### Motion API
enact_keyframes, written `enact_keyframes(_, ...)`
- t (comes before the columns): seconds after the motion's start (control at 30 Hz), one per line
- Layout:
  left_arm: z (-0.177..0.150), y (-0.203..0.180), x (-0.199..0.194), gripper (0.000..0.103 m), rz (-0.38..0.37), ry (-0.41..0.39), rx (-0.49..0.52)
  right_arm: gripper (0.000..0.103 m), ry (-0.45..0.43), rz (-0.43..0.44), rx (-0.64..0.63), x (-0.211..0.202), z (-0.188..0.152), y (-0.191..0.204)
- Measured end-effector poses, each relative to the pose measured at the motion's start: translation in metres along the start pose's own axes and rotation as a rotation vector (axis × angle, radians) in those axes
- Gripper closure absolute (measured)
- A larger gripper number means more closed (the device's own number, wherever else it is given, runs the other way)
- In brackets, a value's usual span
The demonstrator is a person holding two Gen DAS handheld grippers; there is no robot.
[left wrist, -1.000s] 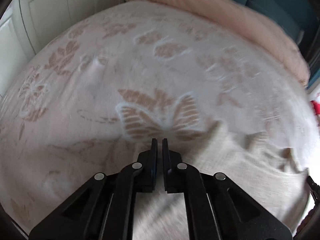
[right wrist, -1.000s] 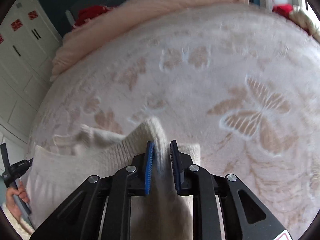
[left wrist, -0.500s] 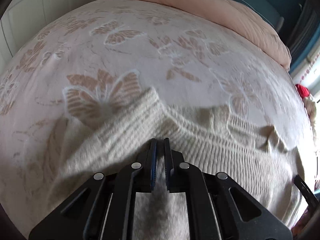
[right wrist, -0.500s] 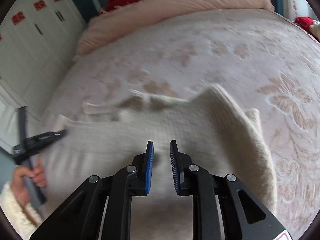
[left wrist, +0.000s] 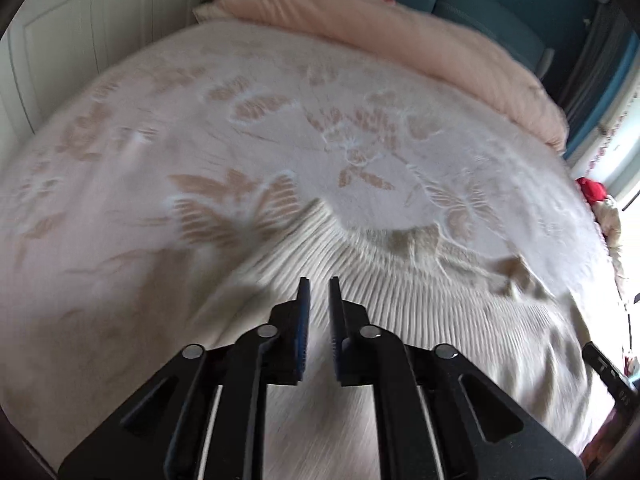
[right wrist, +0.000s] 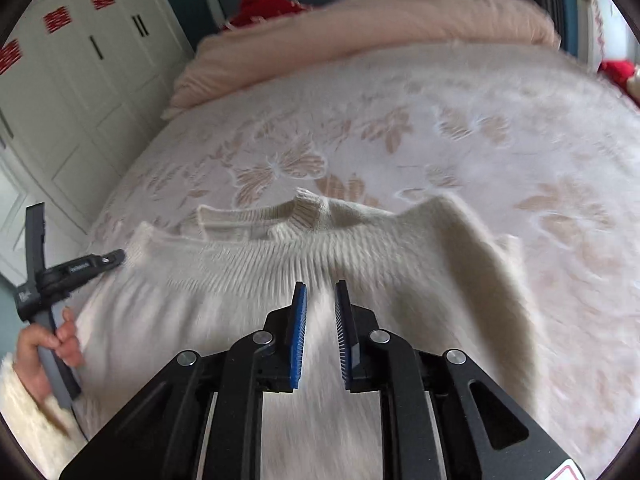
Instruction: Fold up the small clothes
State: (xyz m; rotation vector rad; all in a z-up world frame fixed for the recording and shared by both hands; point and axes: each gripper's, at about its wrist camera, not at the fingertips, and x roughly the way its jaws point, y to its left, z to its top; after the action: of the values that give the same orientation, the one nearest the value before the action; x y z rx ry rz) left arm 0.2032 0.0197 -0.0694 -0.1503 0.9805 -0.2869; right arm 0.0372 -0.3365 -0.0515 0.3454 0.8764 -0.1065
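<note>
A cream ribbed knit sweater (right wrist: 248, 280) lies spread on the bed, its collar (right wrist: 304, 208) pointing away from me. It also shows in the left wrist view (left wrist: 400, 280). My left gripper (left wrist: 319, 280) hovers over the sweater's left part, jaws a little apart and empty. It shows in the right wrist view (right wrist: 116, 258) at the sweater's left shoulder, held by a hand. My right gripper (right wrist: 320, 286) is open and empty above the sweater's middle, below the collar.
The bed has a pale butterfly-pattern blanket (right wrist: 500, 152). A pink duvet (right wrist: 380, 28) is bunched at the far end, with red cloth (right wrist: 264, 6) behind it. White cupboard doors (right wrist: 80, 80) stand on the left. More red cloth (left wrist: 592, 190) lies at the right edge.
Both grippers have let go of the sweater and pulled back. The sweater, lifted a second ago, now lies flat on the bed. The left jaws have opened slightly.
</note>
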Motion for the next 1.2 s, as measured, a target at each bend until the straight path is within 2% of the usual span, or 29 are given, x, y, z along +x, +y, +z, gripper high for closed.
enact_keyframes(0.03, -0.011, 0.010, -0.017, 0.074, -0.001, -0.010, -0.017, 0.082, -0.010, -0.027, 0.001, -0.012, -0.010, -0.006)
enact_keyframes(0.07, -0.023, 0.023, -0.033, 0.069, -0.007, -0.017, -0.049, 0.071, -0.024, -0.060, 0.015, -0.027, -0.022, -0.016)
enact_keyframes(0.17, -0.053, 0.047, -0.059, 0.063, -0.016, -0.006, -0.102, 0.046, -0.063, -0.155, 0.078, -0.056, -0.055, -0.040)
enact_keyframes(0.2, -0.065, 0.055, -0.067, 0.061, -0.008, -0.001, -0.120, 0.045, -0.070, -0.187, 0.109, -0.066, -0.067, -0.049)
enact_keyframes(0.27, -0.084, 0.063, -0.079, 0.047, 0.008, -0.011, -0.150, 0.040, -0.054, -0.187, 0.156, -0.072, -0.084, -0.062)
enact_keyframes(0.3, -0.094, 0.064, -0.084, 0.033, 0.020, -0.019, -0.162, 0.040, -0.026, -0.178, 0.183, -0.070, -0.093, -0.070)
enact_keyframes(0.33, -0.100, 0.065, -0.086, 0.030, 0.027, -0.022, -0.173, 0.040, 0.000, -0.174, 0.208, -0.066, -0.100, -0.076)
enact_keyframes(0.43, -0.114, 0.069, -0.081, 0.029, -0.006, -0.012, -0.238, 0.039, 0.028, -0.106, 0.283, -0.056, -0.115, -0.086)
enact_keyframes(0.5, -0.119, 0.070, -0.072, 0.029, -0.014, 0.009, -0.293, 0.039, 0.035, -0.018, 0.362, -0.040, -0.118, -0.091)
enact_keyframes(0.57, -0.121, 0.073, -0.059, 0.029, -0.006, 0.039, -0.352, 0.037, 0.042, 0.015, 0.409, -0.028, -0.116, -0.094)
enact_keyframes(0.6, -0.121, 0.074, -0.055, 0.034, 0.004, 0.052, -0.371, 0.037, 0.039, 0.018, 0.429, -0.020, -0.111, -0.095)
enact_keyframes(0.63, -0.120, 0.074, -0.052, 0.050, 0.015, 0.052, -0.382, 0.041, 0.034, 0.022, 0.431, -0.016, -0.108, -0.094)
enact_keyframes(0.67, -0.117, 0.074, -0.053, 0.057, 0.007, 0.051, -0.385, 0.071, 0.017, 0.020, 0.434, -0.015, -0.102, -0.093)
enact_keyframes(0.7, -0.115, 0.073, -0.055, 0.071, 0.000, 0.050, -0.385, 0.080, 0.005, 0.029, 0.437, -0.018, -0.098, -0.093)
enact_keyframes(0.73, -0.113, 0.074, -0.060, 0.079, 0.007, 0.041, -0.385, 0.081, -0.018, 0.057, 0.448, -0.025, -0.094, -0.093)
enact_keyframes(0.77, -0.110, 0.075, -0.067, 0.080, 0.007, 0.032, -0.379, 0.083, -0.052, 0.062, 0.447, -0.033, -0.091, -0.093)
enact_keyframes(0.8, -0.109, 0.077, -0.069, 0.081, 0.014, 0.033, -0.377, 0.084, -0.078, 0.031, 0.413, -0.041, -0.087, -0.090)
enact_keyframes(0.87, -0.110, 0.082, -0.065, 0.082, 0.029, 0.055, -0.376, 0.084, -0.060, -0.026, 0.367, -0.040, -0.086, -0.096)
enact_keyframes(0.9, -0.112, 0.086, -0.060, 0.082, 0.038, 0.064, -0.383, 0.084, 0.011, -0.053, 0.367, -0.023, -0.092, -0.105)
enact_keyframes(0.97, -0.114, 0.087, -0.056, 0.081, 0.040, 0.065, -0.384, 0.079, 0.064, -0.045, 0.380, -0.007, -0.102, -0.115)
enact_keyframes(1.0, -0.113, 0.085, -0.057, 0.079, 0.048, 0.061, -0.377, 0.077, 0.047, -0.027, 0.406, -0.013, -0.103, -0.117)
enact_keyframes(1.07, -0.110, 0.082, -0.061, 0.077, 0.045, 0.064, -0.369, 0.071, 0.017, -0.078, 0.402, -0.029, -0.098, -0.110)
enact_keyframes(1.13, -0.110, 0.082, -0.064, 0.070, 0.031, 0.063, -0.373, 0.068, -0.068, -0.171, 0.339, -0.056, -0.090, -0.092)
enact_keyframes(1.2, -0.110, 0.082, -0.066, 0.061, 0.025, 0.061, -0.383, 0.068, -0.142, -0.210, 0.244, -0.076, -0.078, -0.066)
